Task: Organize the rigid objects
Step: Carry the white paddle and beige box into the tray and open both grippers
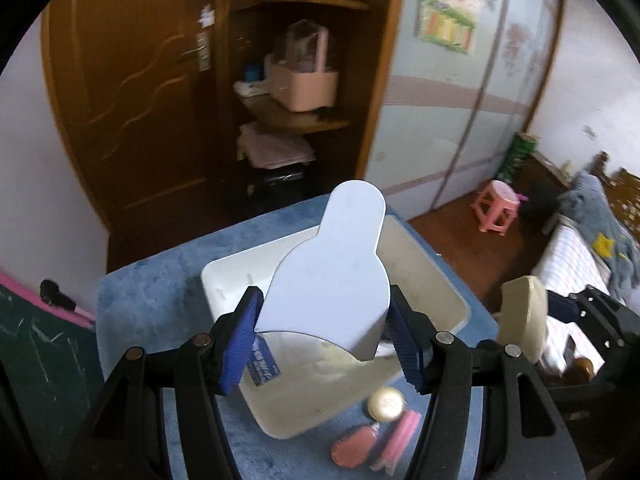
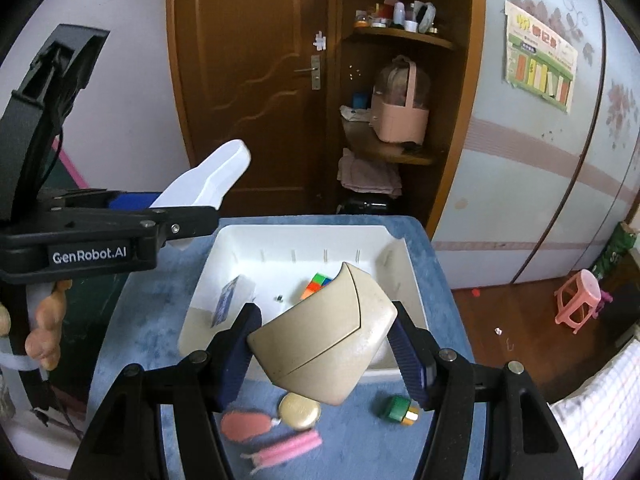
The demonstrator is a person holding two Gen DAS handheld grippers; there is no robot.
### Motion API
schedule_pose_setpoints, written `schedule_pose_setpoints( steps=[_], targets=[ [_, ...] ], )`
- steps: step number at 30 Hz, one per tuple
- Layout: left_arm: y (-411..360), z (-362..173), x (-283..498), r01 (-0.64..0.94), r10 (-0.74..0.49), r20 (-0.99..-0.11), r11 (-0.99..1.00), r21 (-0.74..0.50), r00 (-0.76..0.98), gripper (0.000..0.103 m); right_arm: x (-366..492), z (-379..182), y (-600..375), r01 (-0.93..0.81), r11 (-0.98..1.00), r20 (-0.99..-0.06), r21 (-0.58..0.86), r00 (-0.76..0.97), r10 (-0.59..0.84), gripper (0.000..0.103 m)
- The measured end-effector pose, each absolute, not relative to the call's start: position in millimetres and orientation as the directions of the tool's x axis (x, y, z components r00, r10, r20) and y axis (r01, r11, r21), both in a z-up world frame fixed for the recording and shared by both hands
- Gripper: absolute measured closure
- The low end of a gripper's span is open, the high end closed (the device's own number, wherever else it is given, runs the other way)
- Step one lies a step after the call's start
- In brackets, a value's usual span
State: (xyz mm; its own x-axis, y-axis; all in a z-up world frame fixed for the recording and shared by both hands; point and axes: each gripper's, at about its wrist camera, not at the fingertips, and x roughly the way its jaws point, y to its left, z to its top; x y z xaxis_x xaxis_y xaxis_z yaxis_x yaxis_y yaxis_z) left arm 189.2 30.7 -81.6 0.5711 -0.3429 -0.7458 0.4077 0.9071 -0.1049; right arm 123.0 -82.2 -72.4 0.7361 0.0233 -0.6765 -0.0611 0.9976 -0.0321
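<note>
Clamped in the left gripper [image 1: 326, 336], a white bottle-shaped container [image 1: 334, 276] is blocking much of the white bin [image 2: 304, 240] on the blue-covered table [image 2: 148, 312], while the right gripper [image 2: 324, 348] is gripping a beige case [image 2: 324, 344] that is hiding part of a colourful cube [image 2: 318, 284].

On the side of my left claw [image 2: 96, 236], seen from the right wrist, white lettering reads "GenRobot.AI"; the wall poster [image 2: 540, 52] carries print too small to read; the small blue card [image 2: 226, 300] in the white bin [image 2: 304, 240] is likewise illegible.
</note>
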Motion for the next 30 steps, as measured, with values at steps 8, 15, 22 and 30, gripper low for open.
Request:
schedule_pose_setpoints(
  steps=[8, 15, 22, 30],
  targets=[
    [16.7, -127.3, 230.1, 0.261, -0.182, -0.822, 0.964, -0.042, 0.539, 0.038, 203.4, -106.5, -110.9, -0.030, 0.998, -0.747, -0.051, 0.664, -0.018, 0.038],
    [11.0, -178.5, 255.0, 0.144, -0.068, -0.889, 0.990, -0.002, 0.453, 0.038, 257.2, -157.0, -120.6, -0.094, 0.993, -0.821, -0.069, 0.571, -0.002, 0.038],
    [1.3, -214.0, 269.2, 0.101, 0.020, -0.929, 0.993, 0.062, 0.371, 0.037, 280.6, -202.6, -122.9, -0.165, 0.983, -0.880, -0.083, 0.475, 0.005, 0.038],
    [4.7, -204.6, 258.7, 0.074, -0.026, -0.939, 0.997, 0.000, 0.342, 0.021, 272.4, -224.3, -125.6, -0.226, 0.974, -0.916, -0.028, 0.395, 0.066, 0.027]
  ],
)
